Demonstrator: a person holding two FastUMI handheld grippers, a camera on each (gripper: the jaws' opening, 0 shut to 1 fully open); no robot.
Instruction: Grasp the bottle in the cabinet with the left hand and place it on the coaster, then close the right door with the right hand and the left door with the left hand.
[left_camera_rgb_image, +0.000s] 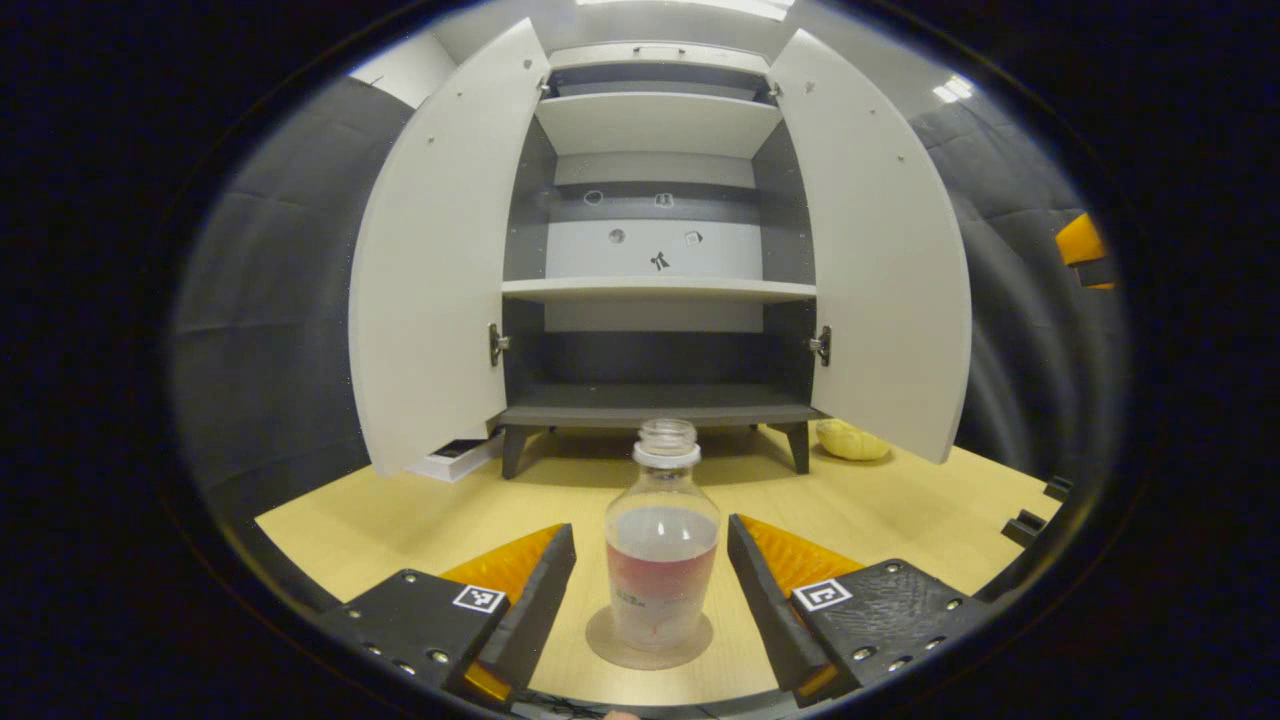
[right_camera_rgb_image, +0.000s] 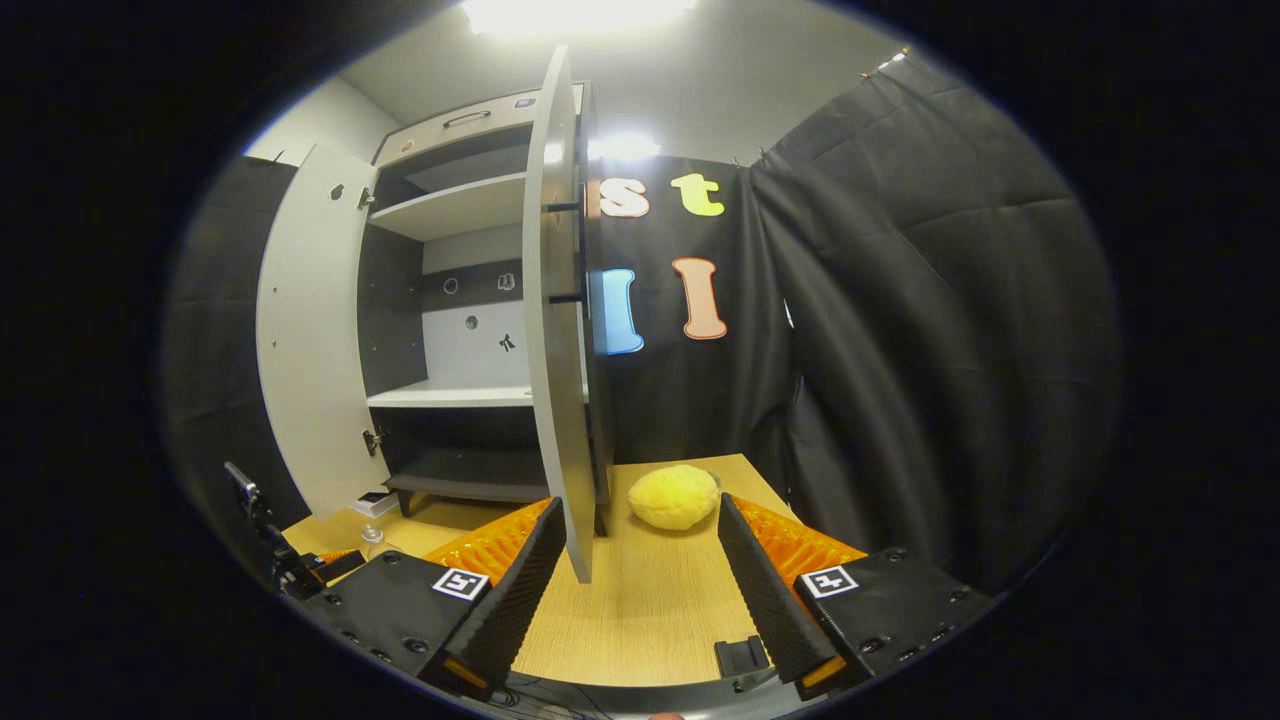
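A clear bottle (left_camera_rgb_image: 661, 560) with a little pink liquid and no cap stands upright on a round coaster (left_camera_rgb_image: 648, 658) on the wooden table. My left gripper (left_camera_rgb_image: 650, 530) is open around it, a finger on each side, with a gap to the bottle on both. Behind it the cabinet (left_camera_rgb_image: 658, 290) has both doors swung wide: left door (left_camera_rgb_image: 440, 270), right door (left_camera_rgb_image: 880, 260). In the right gripper view my right gripper (right_camera_rgb_image: 640, 515) is open, and the right door's edge (right_camera_rgb_image: 558, 350) hangs in the gap close beside its left finger (right_camera_rgb_image: 520, 580).
A yellow lumpy object (right_camera_rgb_image: 673, 497) lies on the table (right_camera_rgb_image: 650, 610) to the right of the cabinet, just beyond the right gripper. A white box (left_camera_rgb_image: 455, 458) sits by the cabinet's left foot. Black cloth walls close in on both sides.
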